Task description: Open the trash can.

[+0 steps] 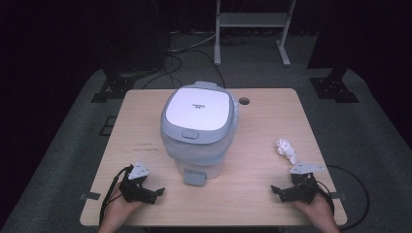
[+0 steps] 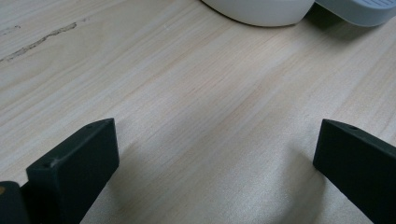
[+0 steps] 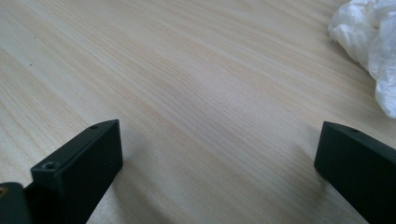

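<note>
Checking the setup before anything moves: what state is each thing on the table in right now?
Pedal bin: upright at the table's middle, lid shut, white liner showing under the rim.
Foot pedal: not pressed, nothing touching it.
Crumpled tissue: lying loose on the table, ahead of the right gripper.
Left gripper: jaws open, empty, low over the table.
Right gripper: jaws open, empty, apart from the tissue.

The table (image 1: 262,145) is light wood with fine lines of grain, smooth and not shiny. Just ahead of the left gripper (image 2: 215,154), whose jaws are dull black plastic, stands a bin (image 1: 198,124) of smooth plastic with a glossy white lid. Close by the right gripper (image 3: 217,154), also dull black, lies a crumpled white paper (image 3: 371,46), soft and wrinkly.
</note>
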A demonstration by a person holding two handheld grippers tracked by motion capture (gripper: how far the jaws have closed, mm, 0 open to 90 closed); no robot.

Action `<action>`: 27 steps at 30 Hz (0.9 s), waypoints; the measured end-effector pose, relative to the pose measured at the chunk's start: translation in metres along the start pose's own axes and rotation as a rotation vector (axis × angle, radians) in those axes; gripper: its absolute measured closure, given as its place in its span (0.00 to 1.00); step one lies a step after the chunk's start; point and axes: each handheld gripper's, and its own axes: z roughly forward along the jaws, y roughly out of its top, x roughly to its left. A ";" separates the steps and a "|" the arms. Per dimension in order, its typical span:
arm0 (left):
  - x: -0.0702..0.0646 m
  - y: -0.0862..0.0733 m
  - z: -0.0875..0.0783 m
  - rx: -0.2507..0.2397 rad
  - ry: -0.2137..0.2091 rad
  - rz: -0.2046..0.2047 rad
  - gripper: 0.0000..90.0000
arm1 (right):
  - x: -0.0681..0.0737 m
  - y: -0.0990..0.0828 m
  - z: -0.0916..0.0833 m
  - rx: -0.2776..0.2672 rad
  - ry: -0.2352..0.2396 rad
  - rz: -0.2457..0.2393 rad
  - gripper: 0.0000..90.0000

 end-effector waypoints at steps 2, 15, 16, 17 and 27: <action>0.000 0.000 0.000 0.000 0.000 0.000 0.00 | 0.000 0.000 0.000 0.000 0.000 0.000 0.00; 0.004 0.001 -0.013 -0.035 -0.037 0.001 0.20 | 0.000 0.000 0.000 0.000 0.000 0.000 0.00; 0.004 0.001 -0.013 -0.035 -0.037 0.001 0.24 | 0.000 0.000 0.000 0.000 0.000 0.000 0.00; 0.003 0.002 -0.016 -0.058 -0.048 0.002 0.26 | 0.000 0.000 0.000 0.000 0.000 0.000 0.00; -0.001 0.009 -0.028 -0.113 -0.102 0.017 0.54 | 0.000 0.000 0.000 0.000 0.000 0.000 0.00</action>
